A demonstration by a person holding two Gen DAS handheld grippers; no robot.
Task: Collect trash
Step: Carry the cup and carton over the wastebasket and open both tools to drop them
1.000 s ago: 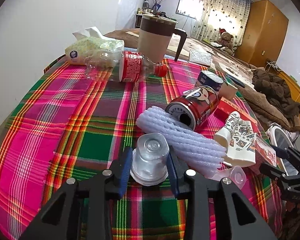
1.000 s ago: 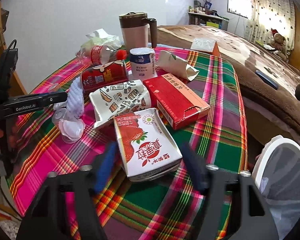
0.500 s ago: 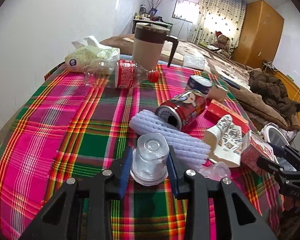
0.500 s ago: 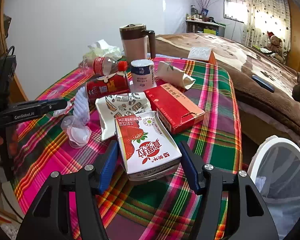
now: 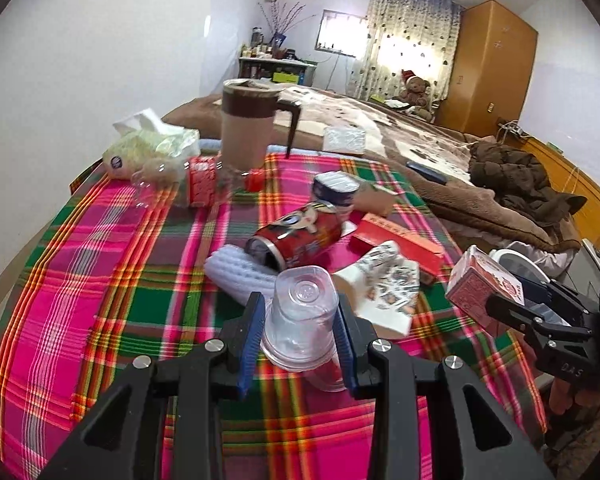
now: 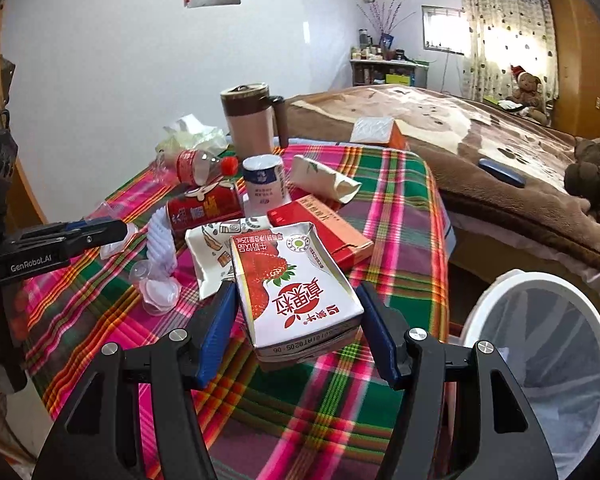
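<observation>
The left gripper (image 5: pixel 300 320) is clamped on a clear plastic cup (image 5: pixel 302 316), held upside down between its 2 blue fingers (image 5: pixel 253 334) and raised off the pink-and-green plaid tablecloth (image 5: pixel 100 280). Just beyond the cup lie a white foam fruit sleeve (image 5: pixel 236 272) and a red drink can (image 5: pixel 296 236) on its side, with a crumpled printed paper cup (image 5: pixel 380 284) to their right.

The right gripper (image 6: pixel 300 320) grips a white strawberry milk carton (image 6: pixel 296 288) across its sides — the carton is tilted, its base end toward the camera, lifted above the cloth. Behind it sit a flat red cardboard box (image 6: pixel 320 228), a white-and-blue yogurt cup (image 6: pixel 262 184) standing upright, and a crushed plastic bottle with a red cap (image 6: pixel 200 164) lying down. A second clear plastic cup (image 6: pixel 156 288) lies near the foam sleeve.

To the right, beside the table's edge, stands a white round bin with a clear liner (image 6: pixel 540 340). A brown-and-beige kettle (image 6: pixel 252 124) stands at the far end of the table.
</observation>
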